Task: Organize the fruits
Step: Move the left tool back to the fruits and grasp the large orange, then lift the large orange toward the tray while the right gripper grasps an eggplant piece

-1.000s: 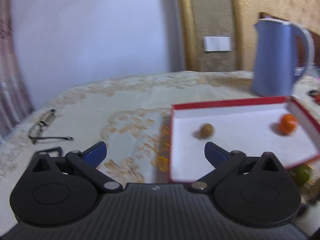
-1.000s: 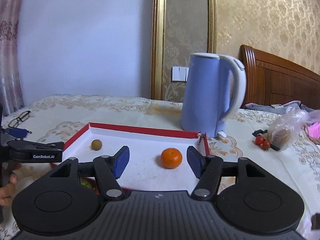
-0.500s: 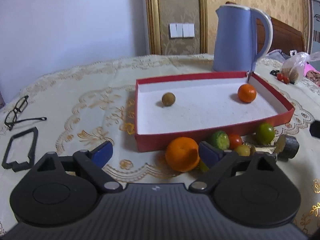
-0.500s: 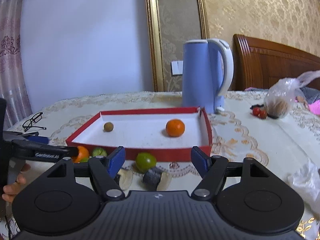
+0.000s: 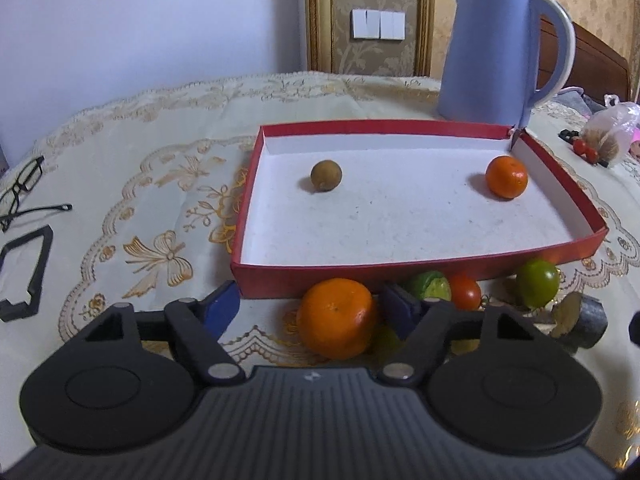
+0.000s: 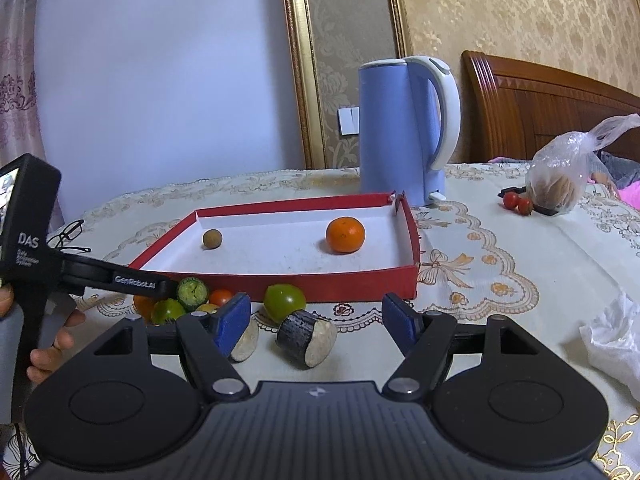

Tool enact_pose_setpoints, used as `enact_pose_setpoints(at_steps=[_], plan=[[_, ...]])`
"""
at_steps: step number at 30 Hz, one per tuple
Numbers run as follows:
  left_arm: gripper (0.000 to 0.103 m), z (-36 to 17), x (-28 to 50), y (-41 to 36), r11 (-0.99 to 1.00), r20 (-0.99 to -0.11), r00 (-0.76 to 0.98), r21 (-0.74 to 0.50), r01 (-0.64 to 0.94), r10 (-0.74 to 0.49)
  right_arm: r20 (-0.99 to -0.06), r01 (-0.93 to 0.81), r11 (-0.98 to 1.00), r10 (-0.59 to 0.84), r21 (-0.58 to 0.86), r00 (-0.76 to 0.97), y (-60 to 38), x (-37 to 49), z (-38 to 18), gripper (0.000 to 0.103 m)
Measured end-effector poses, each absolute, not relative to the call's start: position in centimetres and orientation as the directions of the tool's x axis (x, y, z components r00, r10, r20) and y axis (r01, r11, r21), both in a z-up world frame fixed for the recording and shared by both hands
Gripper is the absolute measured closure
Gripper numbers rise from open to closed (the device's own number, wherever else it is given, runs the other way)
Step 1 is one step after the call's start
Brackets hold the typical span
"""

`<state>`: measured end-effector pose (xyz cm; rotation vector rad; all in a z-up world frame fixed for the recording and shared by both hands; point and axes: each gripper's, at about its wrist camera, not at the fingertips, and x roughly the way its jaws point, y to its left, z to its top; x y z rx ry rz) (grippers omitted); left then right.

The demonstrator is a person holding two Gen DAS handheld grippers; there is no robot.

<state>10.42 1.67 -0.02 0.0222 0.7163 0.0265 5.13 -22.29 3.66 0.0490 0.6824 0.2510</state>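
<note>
Left claw (image 5: 310,304): jaws closing, angled down toward the table (image 5: 160,168). A large orange (image 5: 338,318) lies between its blue pads, close against the right pad and apart from the left one; no grip is seen. The orange is round, its stem dimple facing up and toward the camera. Just beyond the claw stands the red tray (image 5: 400,276), its long axis running across the view. Inside it, a small brown fruit (image 5: 326,175) sits ahead and slightly left of the claw, and a smaller orange (image 5: 506,177) ahead to the right. To the right of the right pad, along the tray's near wall, lie a cut green fruit (image 5: 430,286), a red tomato (image 5: 464,292) and a green tomato (image 5: 537,283).

Right claw (image 6: 316,320): partly open, holding nothing. A dark-skinned cut piece (image 6: 306,338) lies between its pads, nearer the left one, its pale cut face turned toward the camera and to the right. A second pale slice (image 6: 245,346) lies partly hidden behind the left pad. The green tomato rests just beyond the claw, before the tray.
</note>
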Motion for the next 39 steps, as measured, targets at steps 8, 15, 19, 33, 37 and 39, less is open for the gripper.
enact_pose_setpoints(at_steps=[8,15,19,33,37,39], plan=[[0.063,-0.1,10.5,2.6,0.997,-0.691,0.72,-0.081,0.008,-0.061,-0.622,-0.249,0.964,0.253,0.096,0.741,-21.3,4.5,3.8,0.031],[0.064,0.0,8.9,4.2,0.997,-0.686,0.727,-0.074,-0.018,-0.038,-0.636,-0.269,0.959,0.263,0.09,0.725,-20.7,4.4,3.4,0.031],[0.063,0.1,8.4,5.0,0.998,-0.68,0.733,-0.032,-0.06,0.023,-0.653,-0.258,0.963,0.242,0.073,0.718,-20.5,4.9,2.8,0.031],[0.052,-0.8,8.3,4.4,0.999,-0.661,0.749,0.0,-0.047,0.035,-0.732,-0.187,0.981,0.166,0.054,0.66,-19.6,7.7,0.2,0.051],[0.059,-0.8,8.2,4.5,0.998,-0.655,0.754,0.005,-0.056,0.045,-0.739,-0.191,0.978,0.193,0.088,0.646,-19.4,8.1,-0.3,0.061],[0.063,-0.8,8.2,4.6,0.998,-0.655,0.754,0.004,-0.057,0.045,-0.739,-0.193,0.977,0.195,0.089,0.645,-19.4,8.2,-0.3,0.062]])
